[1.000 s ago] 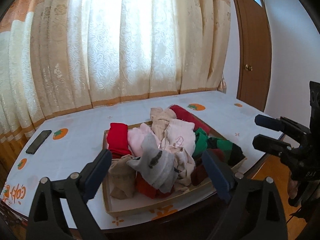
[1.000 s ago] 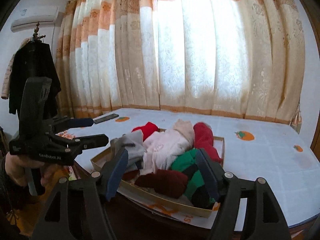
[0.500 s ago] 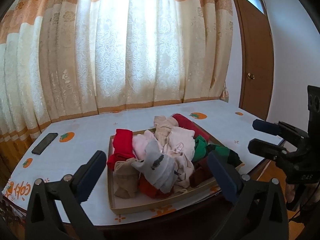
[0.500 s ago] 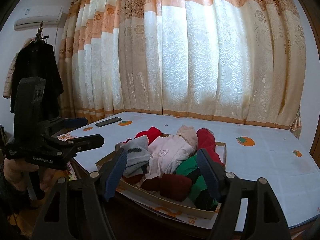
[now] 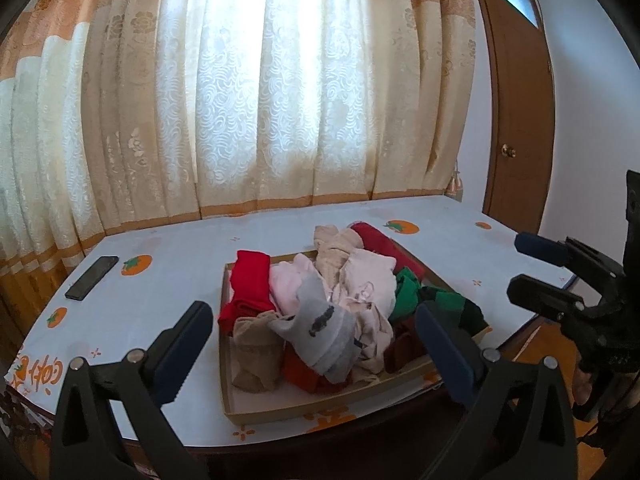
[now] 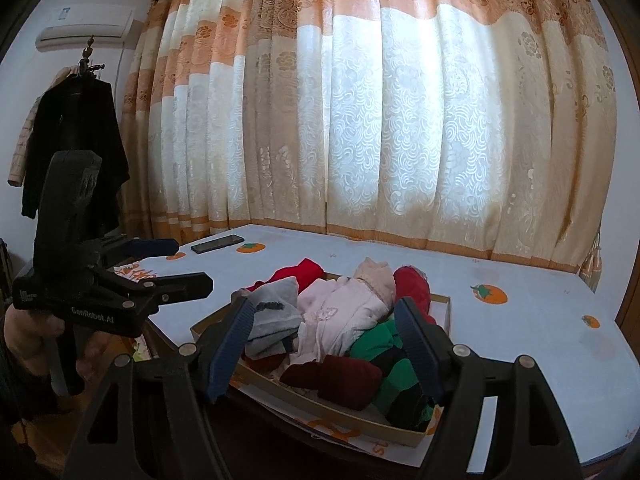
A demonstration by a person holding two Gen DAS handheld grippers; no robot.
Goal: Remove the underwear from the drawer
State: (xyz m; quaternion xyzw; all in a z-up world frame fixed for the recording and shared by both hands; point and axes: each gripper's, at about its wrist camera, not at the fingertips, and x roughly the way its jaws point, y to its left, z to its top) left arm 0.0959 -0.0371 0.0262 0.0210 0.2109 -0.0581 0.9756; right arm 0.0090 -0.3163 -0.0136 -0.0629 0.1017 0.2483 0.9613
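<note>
Both tongs [image 5: 310, 344] [image 6: 326, 344] gape empty before drawer [image 5: 320, 406] heaped with underwear [image 5: 320, 320].

Daylight glows through the cream-and-orange curtains [image 5: 280, 100] along the far wall. A brown wooden door [image 5: 516, 120] stands at the right, and on the left an air conditioner [image 6: 84, 28] sits above hanging dark coats [image 6: 76, 140]. The table [image 5: 168, 280] wears a white, orange-fruit-printed cloth.
</note>
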